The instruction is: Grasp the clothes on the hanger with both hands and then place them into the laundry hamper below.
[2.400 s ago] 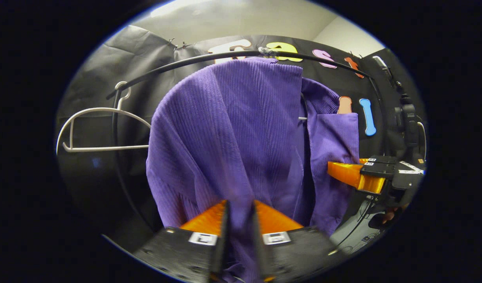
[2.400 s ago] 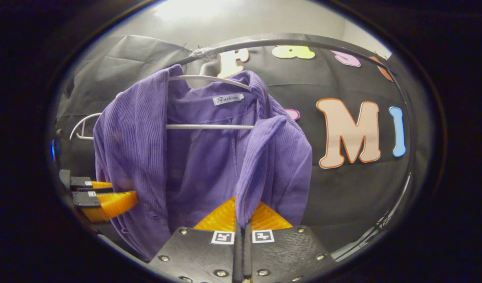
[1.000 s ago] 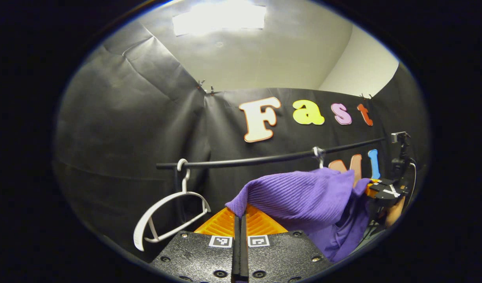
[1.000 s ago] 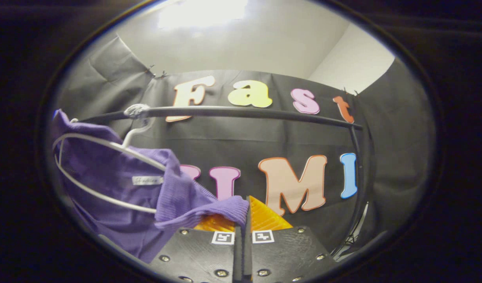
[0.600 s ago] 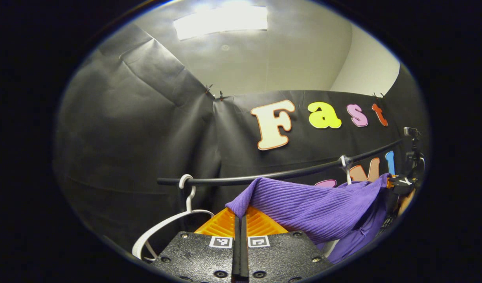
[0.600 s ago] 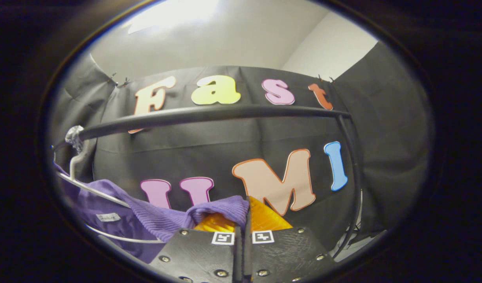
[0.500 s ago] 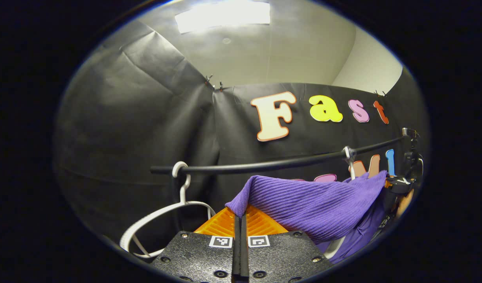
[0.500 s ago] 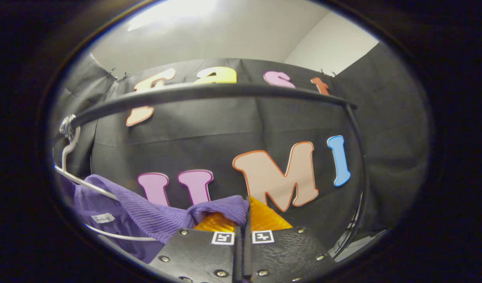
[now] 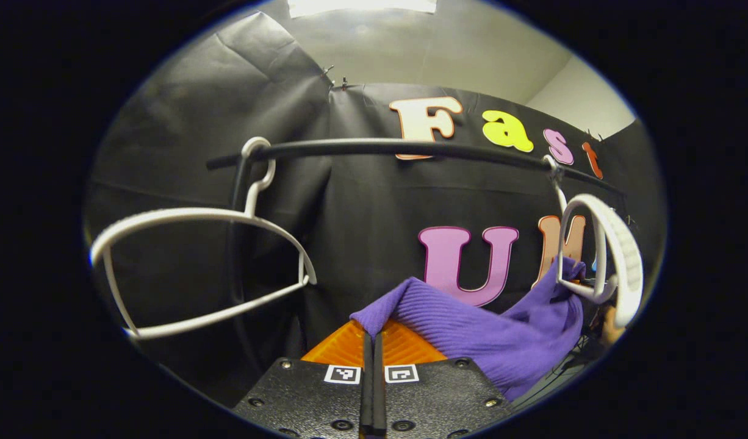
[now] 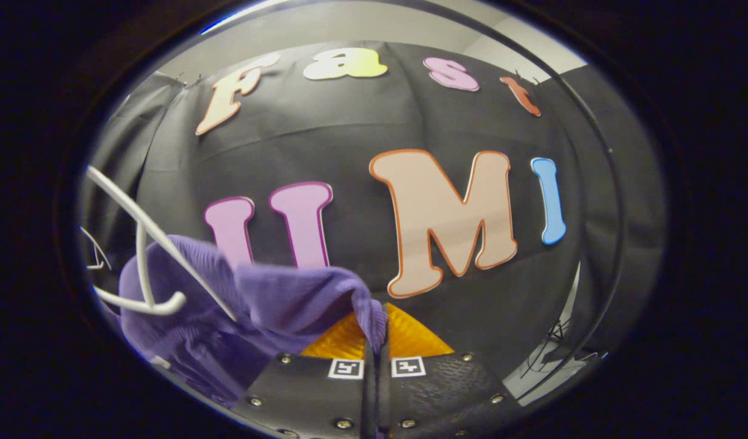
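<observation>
No legible txt or labels anywhere.

Black rail (image 9: 374, 147), 1 bare white hanger (image 9: 185, 262) hooked at its left end

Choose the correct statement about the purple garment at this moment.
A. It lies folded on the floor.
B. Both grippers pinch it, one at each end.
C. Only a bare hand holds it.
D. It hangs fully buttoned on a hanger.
B: the purple garment stretches from the shut left gripper toward the far side, and the right gripper is also shut on its cloth.
</observation>
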